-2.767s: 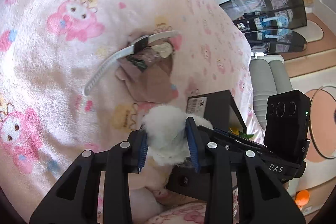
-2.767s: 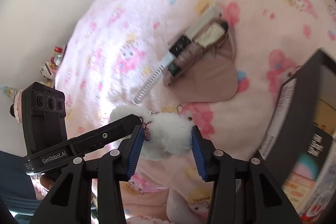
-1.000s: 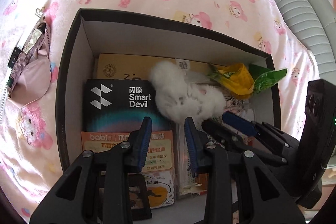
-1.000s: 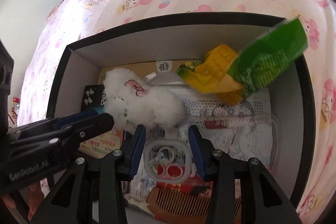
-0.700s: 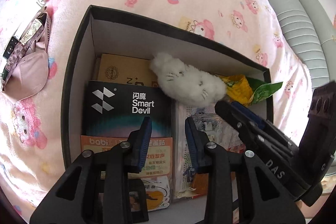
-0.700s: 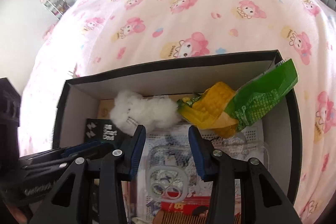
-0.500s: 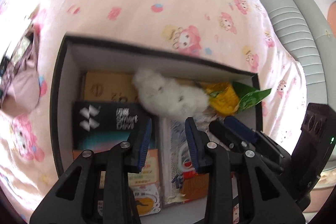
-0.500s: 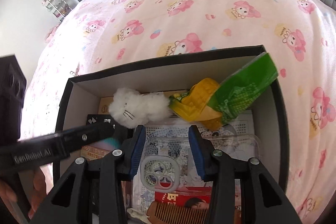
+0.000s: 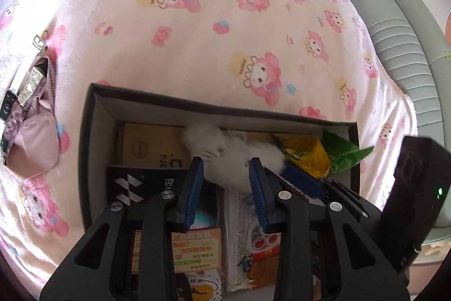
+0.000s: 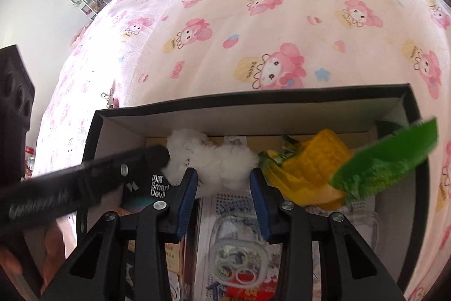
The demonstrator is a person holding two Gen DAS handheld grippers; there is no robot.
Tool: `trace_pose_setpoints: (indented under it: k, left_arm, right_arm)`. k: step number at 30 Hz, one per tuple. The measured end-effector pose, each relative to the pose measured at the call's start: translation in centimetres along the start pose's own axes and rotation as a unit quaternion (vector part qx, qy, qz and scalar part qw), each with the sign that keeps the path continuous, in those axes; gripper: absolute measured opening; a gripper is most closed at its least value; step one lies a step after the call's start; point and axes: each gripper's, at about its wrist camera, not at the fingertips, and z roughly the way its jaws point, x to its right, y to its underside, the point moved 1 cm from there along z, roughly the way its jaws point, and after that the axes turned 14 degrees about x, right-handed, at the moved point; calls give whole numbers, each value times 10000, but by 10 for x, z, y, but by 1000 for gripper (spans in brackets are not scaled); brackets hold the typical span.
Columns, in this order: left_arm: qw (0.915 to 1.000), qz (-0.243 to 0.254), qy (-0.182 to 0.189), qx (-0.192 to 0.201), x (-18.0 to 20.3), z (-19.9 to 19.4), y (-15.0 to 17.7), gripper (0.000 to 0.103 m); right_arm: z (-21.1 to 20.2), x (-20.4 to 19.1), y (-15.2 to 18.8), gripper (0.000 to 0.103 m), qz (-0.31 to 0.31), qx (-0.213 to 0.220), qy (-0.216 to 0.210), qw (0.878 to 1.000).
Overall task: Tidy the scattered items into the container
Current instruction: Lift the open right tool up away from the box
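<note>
The left gripper (image 9: 225,188) hung over the black cardboard box (image 9: 93,114) on the pink cartoon-print blanket (image 9: 197,33), its blue-padded jaws partly apart with nothing between them. In its view the fluffy white plush toy (image 9: 231,157) lay inside against the far wall, beyond the fingertips and plainly let go, which I took to mean the drop was done. To its right the yellow-and-green snack packet (image 9: 318,154) leaned on the box's corner, probably too long to lie flat. Flat packs covered the floor, likely laid first to leave room on top. Off to the left, out on the blanket, a soft pink pouch (image 9: 31,140) with a white strap (image 9: 17,83) was not yet boxed.

From the right wrist, the right gripper (image 10: 224,196) also stood half open and empty, its jaws having just been closing a little on air. The plush toy sat just past the tips, touching neither pad as far as I could tell. The left gripper's arm crossed in from the left. The black carton (image 10: 152,188) beneath read "Smart Devil". On the blanket, one motif's yellow hat read "Sweet". A clear round-cornered case (image 10: 239,258) lay nearer.
</note>
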Motion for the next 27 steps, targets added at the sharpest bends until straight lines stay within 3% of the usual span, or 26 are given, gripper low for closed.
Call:
trace_pose_setpoints:
  k: [8, 12, 17, 21, 27]
  left_arm:
    - [9996, -75, 173, 203, 2, -14, -1, 35]
    - [9994, -5, 351, -70, 8, -4, 3, 38]
    - [9990, 199, 268, -301, 18, 6, 14, 39]
    - [9992, 173, 67, -352, 15, 12, 16, 39]
    - [9989, 350, 201, -244, 25, -3, 27, 41]
  right_arm:
    - [-6, -15, -4, 35, -423, 157, -270, 9986]
    - [-18, -4, 2, 35, -39, 143, -201, 9997]
    - [-47, -1, 15, 35, 46, 353, -442, 9984]
    - [-51, 0, 19, 35, -140, 473, -148, 9987]
    - [-57, 5, 21, 35, -169, 474, 269, 9984]
